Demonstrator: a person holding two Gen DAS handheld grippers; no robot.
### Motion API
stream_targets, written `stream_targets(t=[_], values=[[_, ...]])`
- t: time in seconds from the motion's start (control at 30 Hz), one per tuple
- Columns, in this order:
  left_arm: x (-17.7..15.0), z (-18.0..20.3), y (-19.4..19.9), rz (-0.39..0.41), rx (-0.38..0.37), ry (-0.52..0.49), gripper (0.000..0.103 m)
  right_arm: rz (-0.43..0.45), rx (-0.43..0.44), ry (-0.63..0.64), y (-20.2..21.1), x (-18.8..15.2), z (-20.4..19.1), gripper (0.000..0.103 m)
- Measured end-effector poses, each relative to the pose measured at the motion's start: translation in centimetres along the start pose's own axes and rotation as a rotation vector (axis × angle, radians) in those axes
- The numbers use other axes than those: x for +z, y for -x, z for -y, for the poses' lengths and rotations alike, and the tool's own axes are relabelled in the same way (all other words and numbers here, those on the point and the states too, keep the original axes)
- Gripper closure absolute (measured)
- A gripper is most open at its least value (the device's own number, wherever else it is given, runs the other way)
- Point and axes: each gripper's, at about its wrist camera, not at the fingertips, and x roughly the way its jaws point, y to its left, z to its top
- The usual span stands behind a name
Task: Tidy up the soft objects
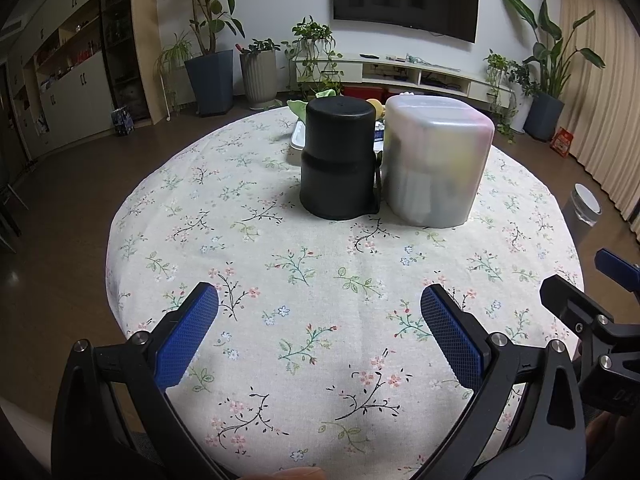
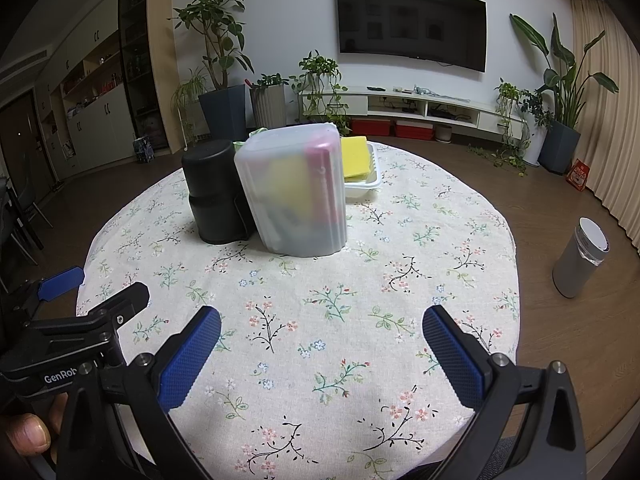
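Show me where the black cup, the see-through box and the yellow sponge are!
black cup (image 1: 336, 160), left wrist view, middle of its side.
see-through box (image 2: 294, 192), right wrist view, middle of its front wall.
yellow sponge (image 2: 354, 156), right wrist view, its flat yellow face, in the white tray behind the box.

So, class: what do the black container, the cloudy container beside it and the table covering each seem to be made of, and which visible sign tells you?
Black container: probably matte plastic, with a dull, even, moulded, stepped body.
Cloudy container: likely frosted translucent plastic, since blurred yellow and pink shapes show through its ribbed wall.
Table covering: seemingly woven cloth with a printed floral pattern, matte and draping over the edge.
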Motion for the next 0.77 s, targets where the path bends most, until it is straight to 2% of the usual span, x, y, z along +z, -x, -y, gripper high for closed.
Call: stream_targets(t=[0.77], values=[[0.18,0.18,0.87,0.041,0.033,-0.013,0.0,-0.006,0.003,0.001,-0.27,-0.44,-0.06,0.0]])
